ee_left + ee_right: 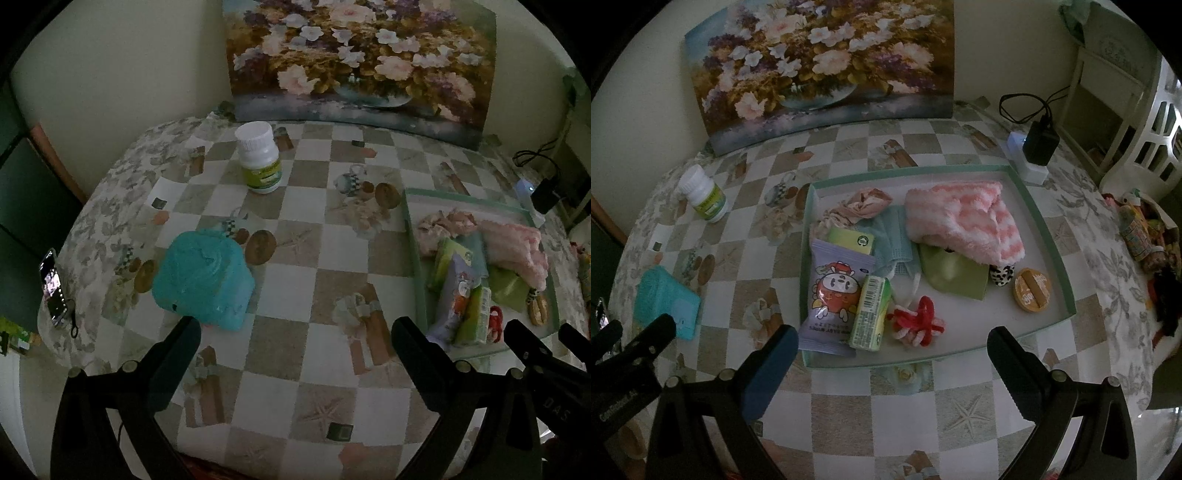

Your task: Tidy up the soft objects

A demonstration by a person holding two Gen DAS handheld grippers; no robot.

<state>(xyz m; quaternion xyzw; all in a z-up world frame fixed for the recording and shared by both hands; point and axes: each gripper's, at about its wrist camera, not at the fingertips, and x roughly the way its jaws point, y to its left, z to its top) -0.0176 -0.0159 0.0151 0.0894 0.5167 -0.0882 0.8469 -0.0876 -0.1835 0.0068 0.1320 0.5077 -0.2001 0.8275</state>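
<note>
Turquoise fuzzy cloth, folded into a thick bundle, lies on the checked surface just ahead of the left tool. Left tool's jaws stand wide apart, empty; its left finger sits close to the bundle's near edge, contact not clear. From the right wrist view the same bundle shows at far left, outside the tray.

Right tool also spread open, holding nothing, poised at the near rim of a shallow green-edged tray. Tray sits on the right half of the surface.

Tray contents:
- pink-and-white striped fluffy cloth, back right, draped over a green pouch
- cow-print item, poking out from under the fluffy cloth
- round tan tin, right of the cow-print item, apart from it
- light blue face mask, centre, partly under other things
- beige crumpled scrunchie, back left
- baby wipes packet, lilac, cartoon print, front left
- green tissue pack, lying against the wipes packet
- second green pack, behind the wipes
- red-and-white fuzzy tie, front centre

Outside the tray: white pill bottle with green label, upright, back of the surface, well apart from the bundle. Flower painting leans on the wall behind. Black charger plugged into a white block at the tray's far right corner. A phone lies at the left edge.
</note>
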